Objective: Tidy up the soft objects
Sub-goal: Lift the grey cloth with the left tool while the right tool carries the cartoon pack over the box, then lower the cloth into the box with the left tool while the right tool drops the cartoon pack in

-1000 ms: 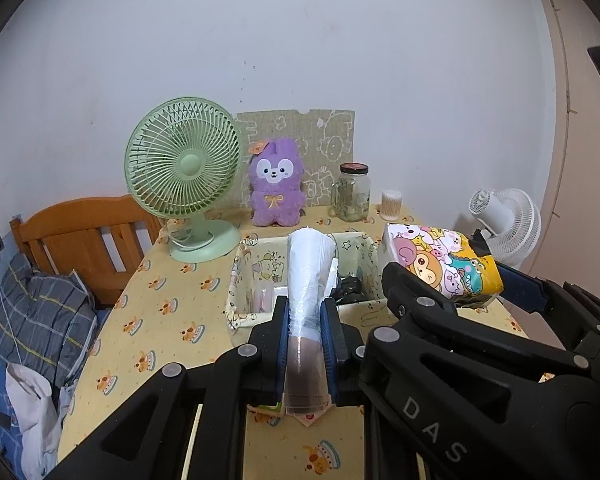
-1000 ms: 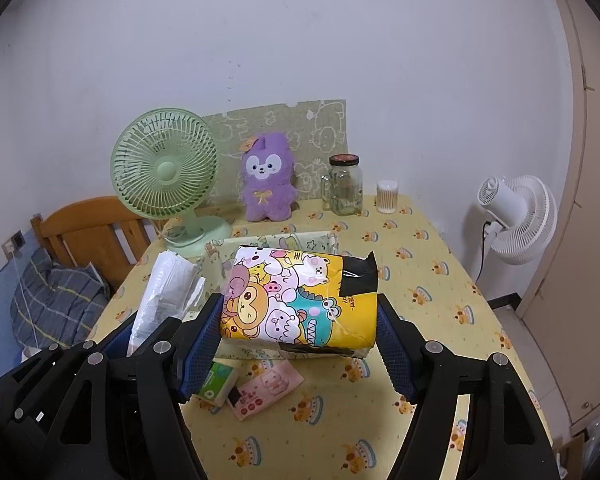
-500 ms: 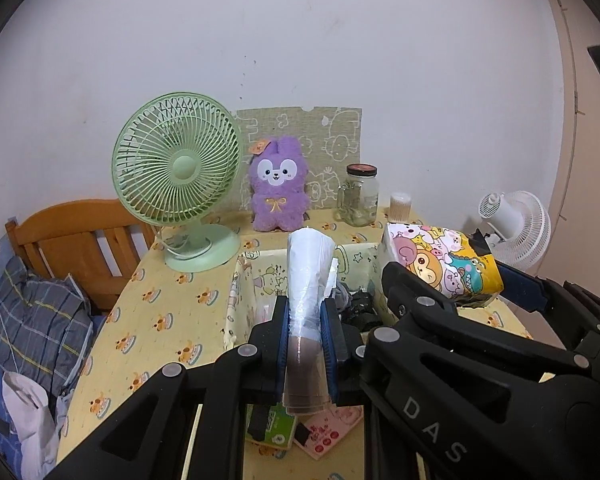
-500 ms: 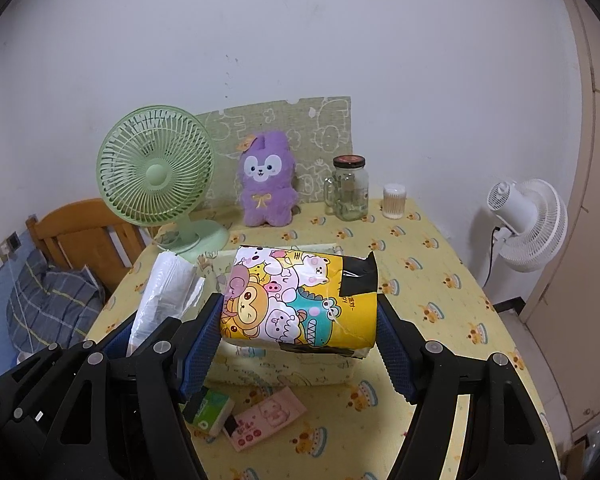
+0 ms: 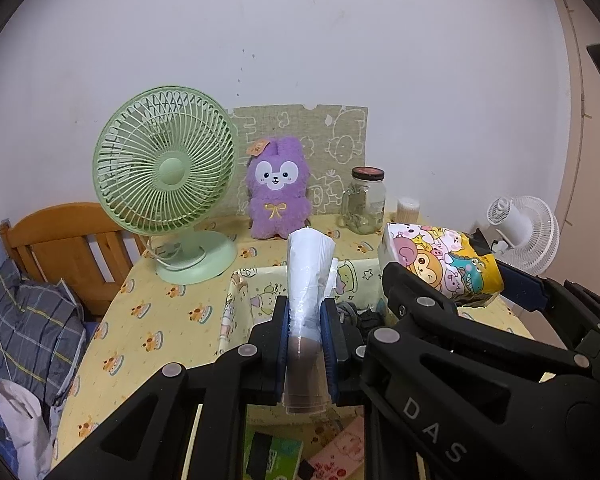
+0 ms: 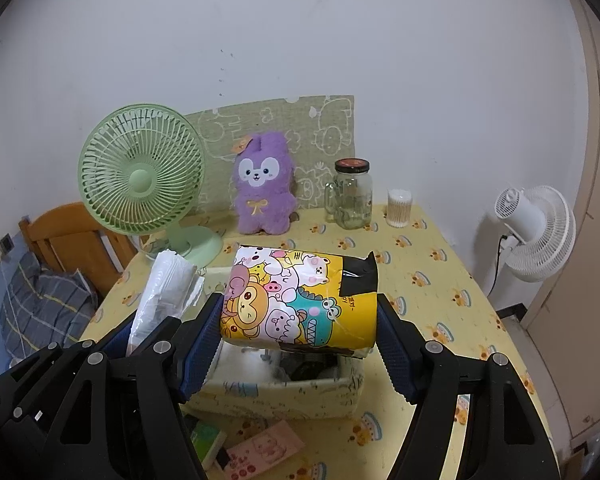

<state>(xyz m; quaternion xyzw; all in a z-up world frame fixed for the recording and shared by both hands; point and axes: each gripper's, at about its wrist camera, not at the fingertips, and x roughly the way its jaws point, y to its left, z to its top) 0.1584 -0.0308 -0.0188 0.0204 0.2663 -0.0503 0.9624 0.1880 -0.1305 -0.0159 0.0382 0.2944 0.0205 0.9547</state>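
My left gripper [image 5: 305, 328] is clamped narrow on a roll of clear plastic bags [image 5: 308, 276], which stands up between the blue pads and leans slightly away from me. My right gripper [image 6: 300, 320] holds a cartoon-printed tissue pack [image 6: 300, 304] across its length, the jaws about half wide and pressing on both ends. I hold both things in the air above the fabric storage box [image 6: 284, 396], which sits near the front edge of the table [image 6: 432, 264]; the tissue pack hangs over the box opening. Something dark lies inside the box, but I cannot tell what. In front of the box lie a green packet [image 6: 206, 438] and a pink packet [image 6: 266, 450]. Along the back edge stand a green fan [image 6: 140, 176], a purple plush bunny [image 6: 262, 192] and a glass jar [image 6: 350, 196].
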